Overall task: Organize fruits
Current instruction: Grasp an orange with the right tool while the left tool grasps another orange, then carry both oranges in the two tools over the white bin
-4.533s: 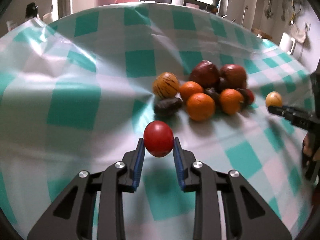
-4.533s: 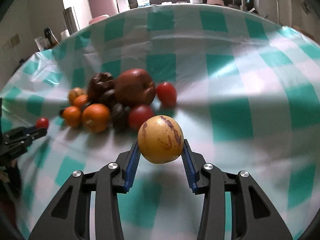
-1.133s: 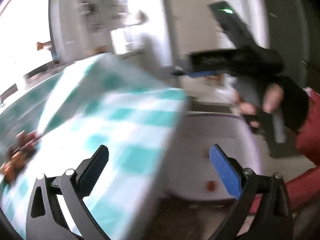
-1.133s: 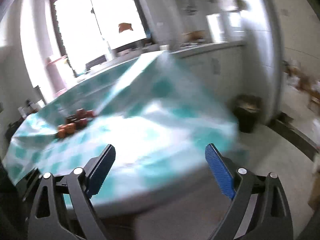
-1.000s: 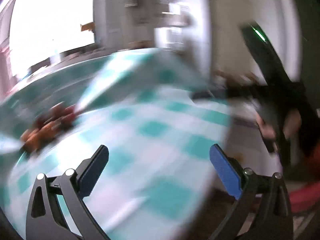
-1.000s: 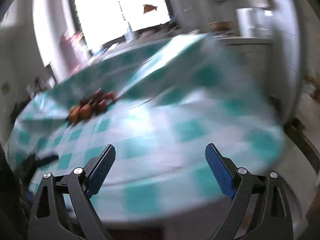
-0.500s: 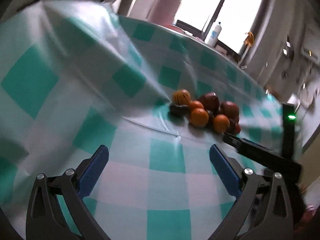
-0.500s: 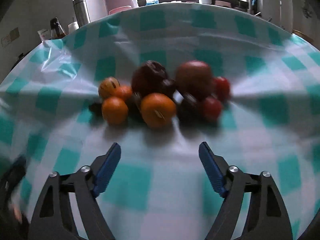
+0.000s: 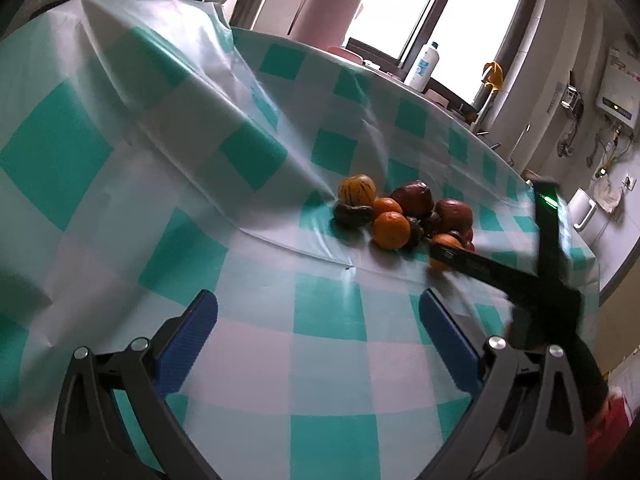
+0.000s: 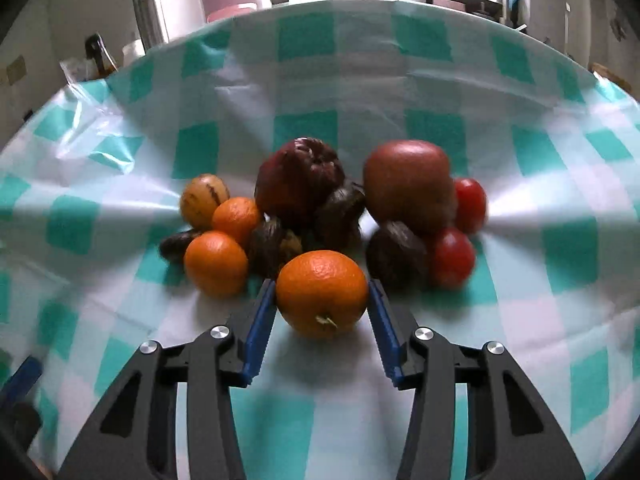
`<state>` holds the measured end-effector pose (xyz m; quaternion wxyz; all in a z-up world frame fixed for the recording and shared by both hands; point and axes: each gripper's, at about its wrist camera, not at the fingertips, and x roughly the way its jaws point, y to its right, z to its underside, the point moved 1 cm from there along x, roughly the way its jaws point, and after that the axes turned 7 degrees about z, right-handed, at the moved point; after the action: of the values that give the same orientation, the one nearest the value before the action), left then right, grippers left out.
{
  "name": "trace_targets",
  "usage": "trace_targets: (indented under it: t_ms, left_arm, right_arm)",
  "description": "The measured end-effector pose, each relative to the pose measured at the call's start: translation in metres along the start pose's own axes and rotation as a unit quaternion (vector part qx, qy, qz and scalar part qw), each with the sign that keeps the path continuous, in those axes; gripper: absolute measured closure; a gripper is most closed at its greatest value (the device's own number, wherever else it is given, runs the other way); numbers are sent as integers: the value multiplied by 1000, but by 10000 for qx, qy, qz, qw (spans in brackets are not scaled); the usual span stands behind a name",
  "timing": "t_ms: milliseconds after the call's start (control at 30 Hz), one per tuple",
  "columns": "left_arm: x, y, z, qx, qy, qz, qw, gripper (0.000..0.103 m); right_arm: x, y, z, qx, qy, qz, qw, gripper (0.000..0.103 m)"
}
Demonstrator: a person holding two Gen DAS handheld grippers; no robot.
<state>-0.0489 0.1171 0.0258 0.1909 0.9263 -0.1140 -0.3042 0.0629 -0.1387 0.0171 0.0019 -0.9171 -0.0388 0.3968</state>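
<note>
In the right wrist view the fruit pile sits mid-frame on the checked surface. From left: a striped yellow fruit, two small oranges, dark wrinkled fruits, a dark red apple, a brown-red apple and two red tomatoes at the right edge.

The right gripper has just been closing; its blue pads now bracket the front orange, touching or nearly touching its sides.

In the left wrist view the left gripper stands wide open and empty, well short of the pile.

Risk: the round orange may squirt forward from a shallow pinch, or lifting it may set the dark fruits behind it rolling.

A moment earlier both grippers were swinging over the surface's edge, wide open; further back, each held a fruit.
</note>
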Motion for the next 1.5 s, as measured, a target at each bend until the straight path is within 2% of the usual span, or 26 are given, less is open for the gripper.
trace_targets:
  t_ms: [100, 167, 267, 433, 467, 600, 800, 867, 900, 967, 1133, 1267, 1367, 1500]
  left_arm:
    - [2, 3, 2, 8, -27, -1, 10000, 2]
    - [6, 9, 3, 72, -110, -146, 9998, 2]
    - [23, 23, 5, 154, -450, -199, 9987, 2]
    - [74, 61, -4, 536, -974, -429, 9929, 2]
    - [86, 66, -6, 576, -1034, -502, 9917, 4]
    - [133, 80, -15, 578, -1304, -563, 9882, 26]
    - [179, 101, -28, 938, -1360, -854, 9826, 40]
    - [189, 104, -33, 978, -1389, -908, 9813, 42]
    - [191, 105, -34, 1003, -1392, -914, 9809, 53]
    - [190, 103, -37, 948, -1351, -857, 9826, 61]
    - [160, 92, -32, 837, -1140, -338, 9894, 61]
    - [128, 86, -23, 679, -882, -85, 9938, 61]
    - [114, 81, -11, 482, -865, 107, 9950, 61]
    - [97, 85, -3, 578, -629, 213, 9961, 61]
  right_arm:
    - [-25, 20, 23, 303, 81, -251, 9992, 56]
    - [-37, 39, 38, 570, 98, -417, 9975, 56]
    - [-52, 65, 53, 1057, 278, -755, 9911, 56]
    - [-57, 78, 57, 1364, 397, -934, 9854, 56]
    - [-57, 78, 56, 1363, 418, -952, 9852, 56]
    - [-60, 81, 58, 1448, 492, -1076, 9824, 56]
    - [-59, 81, 57, 1434, 508, -1197, 9811, 56]
    - [-59, 81, 57, 1431, 511, -1214, 9809, 56]
    - [-58, 80, 57, 1431, 515, -1218, 9808, 56]
    - [-59, 80, 57, 1440, 525, -1223, 9806, 56]
    - [-59, 80, 58, 1435, 507, -1212, 9809, 56]
    - [-58, 82, 58, 1488, 502, -1185, 9805, 56]
    - [-57, 82, 59, 1495, 472, -1162, 9808, 56]
    - [-57, 82, 58, 1499, 461, -1154, 9809, 56]
